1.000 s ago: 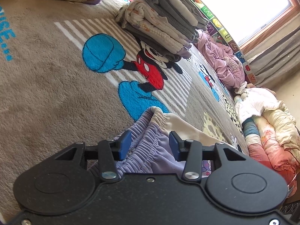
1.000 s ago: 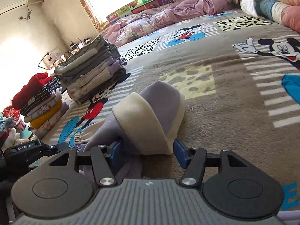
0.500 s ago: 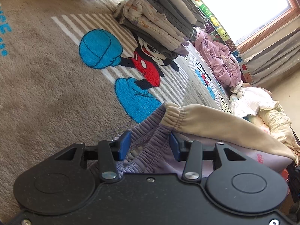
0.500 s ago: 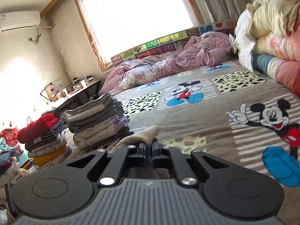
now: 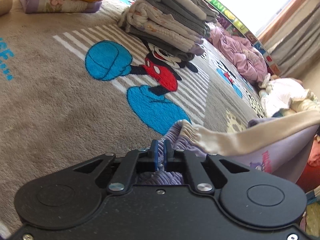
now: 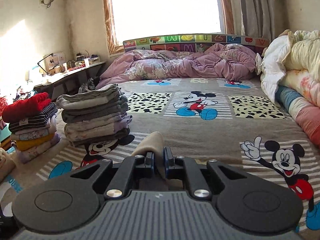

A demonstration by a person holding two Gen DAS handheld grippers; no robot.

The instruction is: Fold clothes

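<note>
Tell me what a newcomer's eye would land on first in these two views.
First, the lilac garment with its cream band, pinched in both the left gripper and the right gripper and stretched above the Mickey Mouse blanket. Next, the stack of folded clothes at the left of the right wrist view, with a red-topped pile beside it. Behind lies the rumpled pink quilt below the window.

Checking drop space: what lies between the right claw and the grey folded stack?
Right wrist view: only bare Mickey blanket separates right claw from the grey folded stack.
</note>
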